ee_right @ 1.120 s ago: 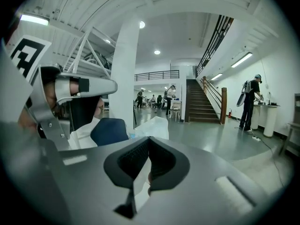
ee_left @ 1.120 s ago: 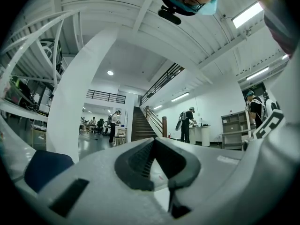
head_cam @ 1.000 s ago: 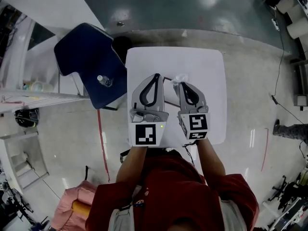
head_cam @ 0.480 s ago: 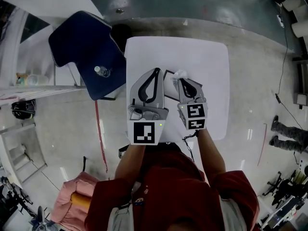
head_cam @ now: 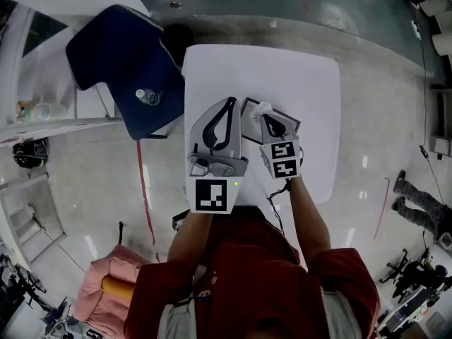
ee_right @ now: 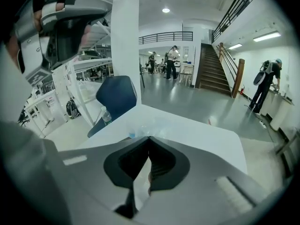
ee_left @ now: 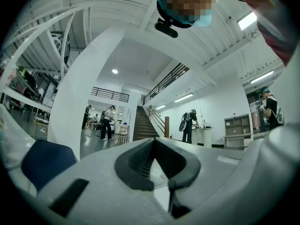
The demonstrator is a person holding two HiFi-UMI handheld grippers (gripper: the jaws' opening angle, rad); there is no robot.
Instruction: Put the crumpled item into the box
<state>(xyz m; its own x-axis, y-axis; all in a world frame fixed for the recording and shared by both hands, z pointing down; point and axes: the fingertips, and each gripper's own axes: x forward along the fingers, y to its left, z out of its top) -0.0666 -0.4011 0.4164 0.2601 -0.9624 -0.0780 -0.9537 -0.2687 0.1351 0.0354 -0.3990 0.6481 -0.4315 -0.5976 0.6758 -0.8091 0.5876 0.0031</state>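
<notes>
Your right claw (head_cam: 266, 119) is pinched shut on the crumpled item (head_cam: 265, 107), a clear wad that sticks out just past the claw's tips. It sits over the shallow dark-rimmed box (head_cam: 292, 123) on the white table (head_cam: 304, 76). Your left claw (head_cam: 229, 102) has its jaws together on nothing, just beside the box's left edge.
</notes>
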